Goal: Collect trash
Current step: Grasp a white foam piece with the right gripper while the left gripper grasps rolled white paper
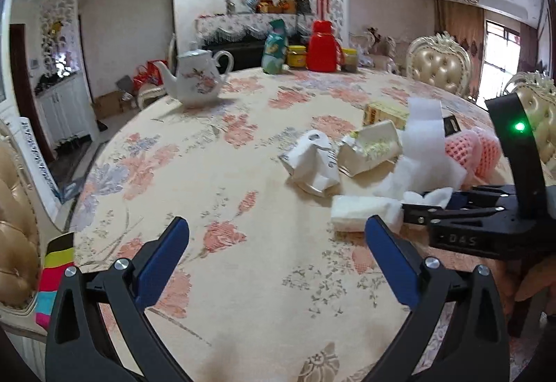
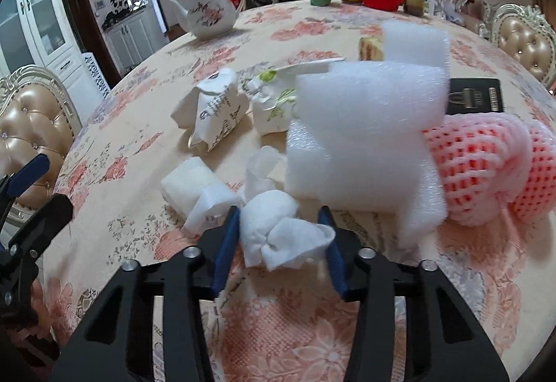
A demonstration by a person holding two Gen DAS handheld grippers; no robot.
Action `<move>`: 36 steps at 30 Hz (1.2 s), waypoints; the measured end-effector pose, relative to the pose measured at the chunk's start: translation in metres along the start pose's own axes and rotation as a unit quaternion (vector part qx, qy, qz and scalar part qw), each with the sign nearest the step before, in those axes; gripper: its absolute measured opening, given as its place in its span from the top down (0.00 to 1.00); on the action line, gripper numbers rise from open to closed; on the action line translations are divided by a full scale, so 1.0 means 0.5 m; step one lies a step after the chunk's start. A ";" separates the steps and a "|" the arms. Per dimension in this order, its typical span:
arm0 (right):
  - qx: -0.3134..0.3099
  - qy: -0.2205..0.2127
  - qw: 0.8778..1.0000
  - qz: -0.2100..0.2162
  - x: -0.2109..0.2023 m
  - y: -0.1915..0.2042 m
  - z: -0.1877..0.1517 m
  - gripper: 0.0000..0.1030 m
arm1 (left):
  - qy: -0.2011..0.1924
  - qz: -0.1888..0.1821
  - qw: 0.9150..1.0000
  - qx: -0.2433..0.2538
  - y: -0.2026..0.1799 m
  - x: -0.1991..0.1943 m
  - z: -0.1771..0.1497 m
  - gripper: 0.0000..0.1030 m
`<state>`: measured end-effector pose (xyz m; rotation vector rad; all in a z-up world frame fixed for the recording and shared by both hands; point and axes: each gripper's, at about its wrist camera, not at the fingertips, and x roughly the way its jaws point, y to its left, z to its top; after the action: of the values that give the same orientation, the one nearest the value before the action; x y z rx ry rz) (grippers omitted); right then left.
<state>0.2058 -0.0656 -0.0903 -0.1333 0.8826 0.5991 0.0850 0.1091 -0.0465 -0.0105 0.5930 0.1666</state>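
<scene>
A pile of trash lies on the floral tablecloth (image 1: 243, 194): crumpled white cartons (image 1: 312, 163) (image 2: 212, 114), white foam sheets (image 2: 368, 138) (image 1: 424, 138), pink foam fruit netting (image 2: 486, 163) (image 1: 476, 149) and white tissue wads. My right gripper (image 2: 283, 225) has its blue pads on both sides of a crumpled white tissue (image 2: 278, 236) at the pile's near edge. It also shows in the left wrist view (image 1: 427, 204). My left gripper (image 1: 278, 243) is open and empty above the cloth, left of the pile.
A floral teapot (image 1: 198, 76) stands at the far left of the table. A red jug (image 1: 323, 46), jars and a green bag (image 1: 274, 48) stand at the far edge. A dark booklet (image 2: 476, 97) lies behind the netting. Padded chairs (image 1: 438, 65) ring the table.
</scene>
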 end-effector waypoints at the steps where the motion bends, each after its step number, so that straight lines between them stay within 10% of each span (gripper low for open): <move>1: 0.000 -0.001 1.000 0.005 -0.003 -0.001 -0.002 0.69 | 0.002 0.002 1.000 0.004 -0.005 0.002 0.000 0.05; 19: 0.049 -0.076 0.996 0.011 -0.168 -0.107 -0.093 0.72 | 0.071 0.024 0.997 -0.035 -0.148 0.115 0.052 0.10; 36: 0.065 -0.104 0.992 0.035 -0.235 -0.150 -0.147 0.72 | 0.136 0.045 0.988 -0.062 -0.150 0.149 0.012 0.43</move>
<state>0.1390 -0.2047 -0.0580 0.0781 0.7236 0.6069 0.1610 0.0467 -0.0859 -0.1284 0.8546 0.2917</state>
